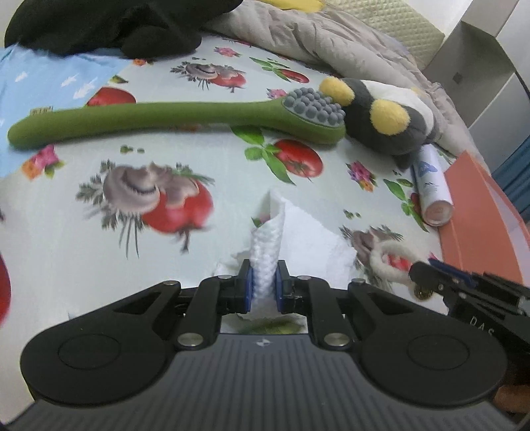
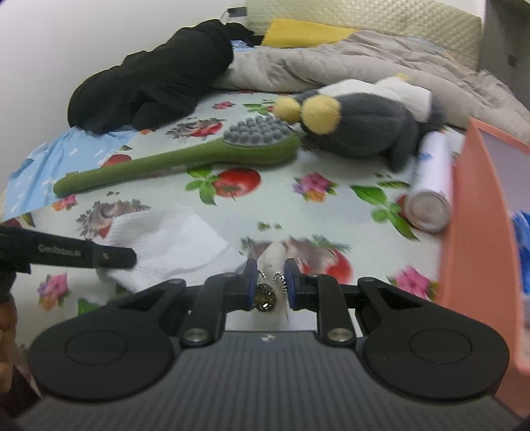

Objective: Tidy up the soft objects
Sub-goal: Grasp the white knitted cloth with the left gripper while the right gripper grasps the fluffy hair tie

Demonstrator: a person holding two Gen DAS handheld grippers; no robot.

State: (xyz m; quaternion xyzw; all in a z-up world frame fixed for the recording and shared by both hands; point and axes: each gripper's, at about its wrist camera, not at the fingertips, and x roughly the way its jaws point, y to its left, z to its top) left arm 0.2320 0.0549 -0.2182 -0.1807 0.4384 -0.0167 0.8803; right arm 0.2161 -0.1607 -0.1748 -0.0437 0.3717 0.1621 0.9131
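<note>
Both pairs of jaws narrow: left gripper [image 1: 264, 285] clamped on white towel [image 1: 268, 245], right gripper [image 2: 270, 281] pinching fluffy keychain [image 2: 270, 262] with metal charm. Beyond towel, green massage brush [image 1: 172, 116]; beside its head, grey plush toy [image 1: 381, 116]. Right of towel, white can [image 1: 430, 189] touching pink box [image 1: 480, 215].

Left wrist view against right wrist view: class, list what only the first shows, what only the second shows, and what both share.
Only the left wrist view: the left claw pinching the white cloth upright between its pads.

Only the right wrist view: a small metal charm between the right claw pads, and something blue inside the orange box.

Both: the green brush, plush toy, spray can, black garment, grey blanket and patterned sheet.
</note>
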